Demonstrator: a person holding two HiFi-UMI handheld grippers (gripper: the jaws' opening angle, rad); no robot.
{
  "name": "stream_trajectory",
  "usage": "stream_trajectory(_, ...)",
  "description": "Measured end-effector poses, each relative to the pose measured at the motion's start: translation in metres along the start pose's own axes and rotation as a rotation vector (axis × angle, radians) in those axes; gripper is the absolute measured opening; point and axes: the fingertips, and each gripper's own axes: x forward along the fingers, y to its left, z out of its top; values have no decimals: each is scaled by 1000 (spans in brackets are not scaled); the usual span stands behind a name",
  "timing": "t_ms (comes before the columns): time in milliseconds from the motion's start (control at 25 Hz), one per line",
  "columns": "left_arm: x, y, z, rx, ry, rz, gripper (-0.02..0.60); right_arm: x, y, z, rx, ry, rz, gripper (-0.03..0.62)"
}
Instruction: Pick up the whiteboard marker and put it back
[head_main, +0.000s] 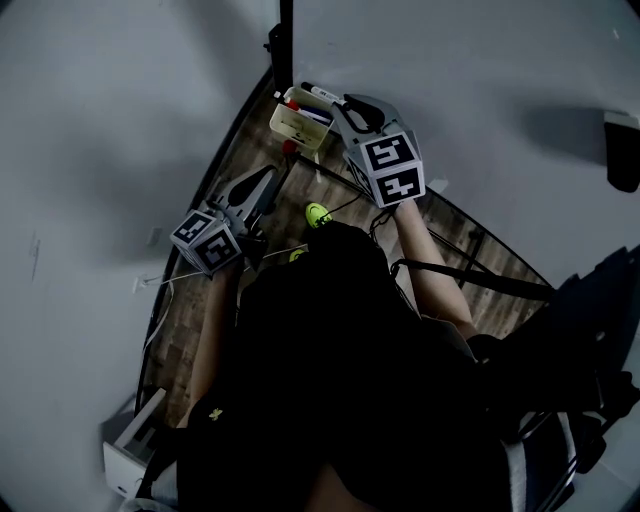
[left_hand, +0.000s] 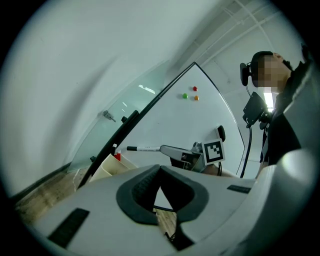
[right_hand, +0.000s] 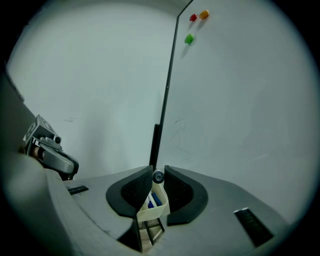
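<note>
Both forearms are stretched forward from the torso. Left gripper (left_hand: 160, 170) is held level and lower, its fingers clenched tip to tip with nothing between them. Right gripper (head_main: 350, 108) reaches further out, nose tilted slightly down. Its fingers are grasping the whiteboard marker (left_hand: 142, 148) by one end, with the black cap sticking out past the tips. The marker is in the air just above the cream marker tray (head_main: 297, 120), clear of it. The tray holds red and blue markers. Beyond is the whiteboard (right_hand: 240, 100), with red, orange and green magnets (right_hand: 189, 38).
</note>
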Motion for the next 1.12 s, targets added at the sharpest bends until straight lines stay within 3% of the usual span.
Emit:
stream_trajectory(520,1,-11,-8,36,8,-21,14,-29,9,28,-35,-54,-9,77)
stream_trajectory(1120,-5,-29,-17,89,-6,-25,14,-56,20,25,-44,-67,-6,77)
